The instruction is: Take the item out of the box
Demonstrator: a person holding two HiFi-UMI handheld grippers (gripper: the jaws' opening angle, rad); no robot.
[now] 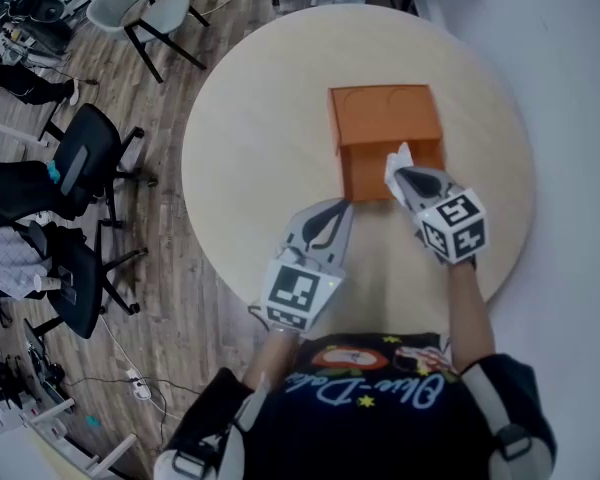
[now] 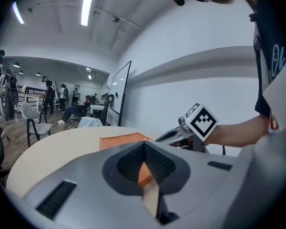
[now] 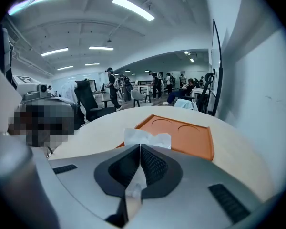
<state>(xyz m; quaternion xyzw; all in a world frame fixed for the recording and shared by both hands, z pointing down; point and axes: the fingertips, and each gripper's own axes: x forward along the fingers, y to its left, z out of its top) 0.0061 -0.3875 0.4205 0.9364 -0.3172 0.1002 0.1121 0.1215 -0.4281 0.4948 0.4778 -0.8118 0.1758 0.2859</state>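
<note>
R gripper (image 1: 400, 180) pinching white tissue (image 1: 398, 158) at orange box (image 1: 380, 173), L gripper (image 1: 344, 210) at its corner

Orange box sits open on round table (image 1: 250, 138), w/ lid (image 1: 384, 114) folded back flat on the side away from the person. R jaws are clamped together on the tissue, crumpled paper sticking up past the tips. Tissue is at the box's near right edge, partly over the opening. L jaws are closed tip to tip w/ nothing seen between them. Their tips are right at the box's near left corner, can't tell if touching. Grippers are near each other on the person's side of the box, R's marker cube (image 1: 454, 226) facing up
</note>
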